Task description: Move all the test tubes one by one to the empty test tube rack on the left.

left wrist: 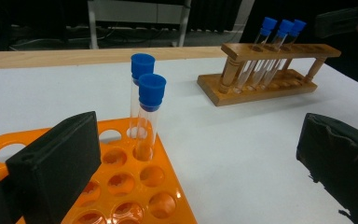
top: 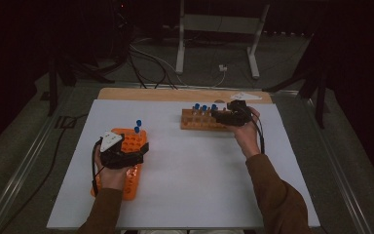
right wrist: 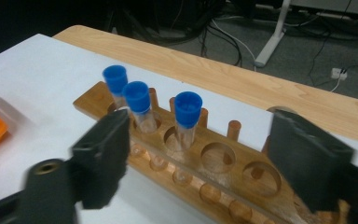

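Both tongs are spread and empty. The left tongs [left wrist: 191,158] are held over the orange rack [left wrist: 135,186]; the right tongs [right wrist: 205,163] are held at the wooden rack [right wrist: 223,158] on the desk [top: 185,165].

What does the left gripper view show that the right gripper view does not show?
The left gripper view alone shows two blue-capped tubes standing in the orange rack, and the wooden rack's side posts. The right gripper view alone looks down into the wooden rack's empty holes and onto floor cables. Both show the wooden rack with three capped tubes and open black fingers.
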Tool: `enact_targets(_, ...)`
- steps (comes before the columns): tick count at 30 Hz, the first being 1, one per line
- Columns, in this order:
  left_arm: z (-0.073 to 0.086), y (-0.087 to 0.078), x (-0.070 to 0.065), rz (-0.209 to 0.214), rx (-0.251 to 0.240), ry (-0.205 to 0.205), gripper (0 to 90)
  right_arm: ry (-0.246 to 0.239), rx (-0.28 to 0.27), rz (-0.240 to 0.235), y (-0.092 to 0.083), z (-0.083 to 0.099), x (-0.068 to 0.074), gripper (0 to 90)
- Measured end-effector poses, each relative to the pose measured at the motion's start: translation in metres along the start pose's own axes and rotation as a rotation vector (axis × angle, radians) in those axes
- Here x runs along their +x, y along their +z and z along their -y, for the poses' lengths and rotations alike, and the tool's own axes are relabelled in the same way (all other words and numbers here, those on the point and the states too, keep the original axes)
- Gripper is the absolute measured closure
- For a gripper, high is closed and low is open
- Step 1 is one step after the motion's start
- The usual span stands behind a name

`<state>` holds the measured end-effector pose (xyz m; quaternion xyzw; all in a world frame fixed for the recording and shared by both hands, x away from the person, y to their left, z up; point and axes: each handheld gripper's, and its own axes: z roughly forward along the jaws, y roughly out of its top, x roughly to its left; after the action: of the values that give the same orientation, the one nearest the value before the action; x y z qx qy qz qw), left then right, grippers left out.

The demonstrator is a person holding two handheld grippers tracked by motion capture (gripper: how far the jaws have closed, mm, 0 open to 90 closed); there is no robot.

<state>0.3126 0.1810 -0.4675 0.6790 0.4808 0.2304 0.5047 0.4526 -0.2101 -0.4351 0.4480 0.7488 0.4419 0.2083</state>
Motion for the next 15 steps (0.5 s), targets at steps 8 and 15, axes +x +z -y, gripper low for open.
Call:
enact_targets(8, 0.0, -0.001, 0.002, -0.009, -0.009, -0.009, 0.8, -0.024, 0.009, 0.008, 0.02, 0.003, 0.004, 56.0)
enact_targets(15, 0.0, -0.001, 0.003, -0.015, -0.009, -0.011, 0.8, -0.017, 0.008, 0.005, 0.03, 0.007, 0.006, 72.0)
